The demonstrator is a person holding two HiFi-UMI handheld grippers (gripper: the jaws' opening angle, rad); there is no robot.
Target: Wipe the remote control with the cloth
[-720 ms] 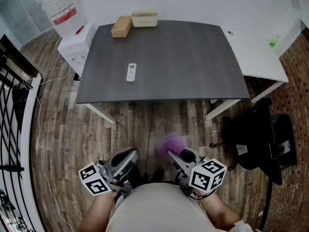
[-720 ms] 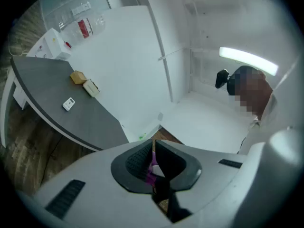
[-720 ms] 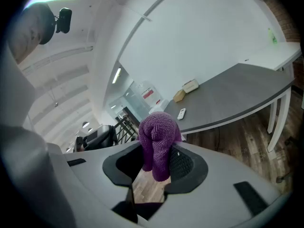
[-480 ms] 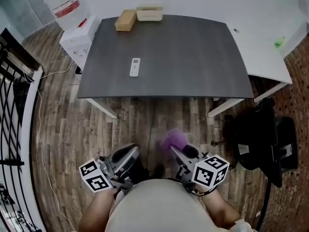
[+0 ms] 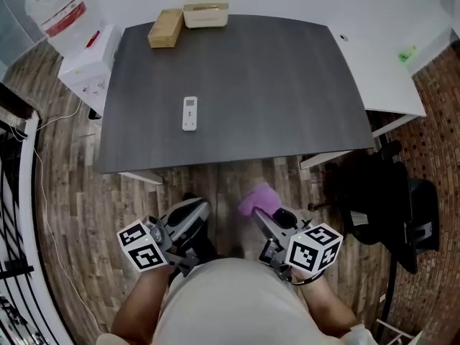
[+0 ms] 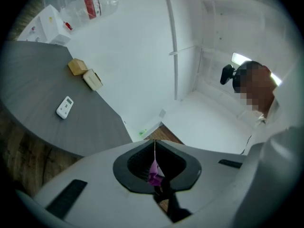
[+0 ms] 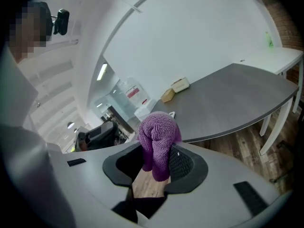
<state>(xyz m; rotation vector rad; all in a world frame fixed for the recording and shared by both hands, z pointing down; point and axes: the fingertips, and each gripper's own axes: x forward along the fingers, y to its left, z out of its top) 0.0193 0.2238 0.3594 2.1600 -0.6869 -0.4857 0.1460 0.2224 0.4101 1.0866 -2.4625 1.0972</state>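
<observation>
Right gripper point(image 5: 256, 214) pinches the purple cloth point(image 5: 259, 198) between its jaws; left gripper point(image 5: 195, 210) is pressed together (both hang over the wood floor point(image 5: 72, 192)). Remote control point(image 5: 189, 113) lies flat on the grey table point(image 5: 273, 85), well apart from both.

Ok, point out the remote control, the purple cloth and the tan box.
remote control point(image 5: 189, 113), head view, middle of body
purple cloth point(image 7: 159, 139), right gripper view, bunched top
tan box point(image 5: 164, 27), head view, top face

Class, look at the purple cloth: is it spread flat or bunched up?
Bunched up: the purple cloth droops in a folded wad, pinched in the jaws of the right gripper.
</observation>
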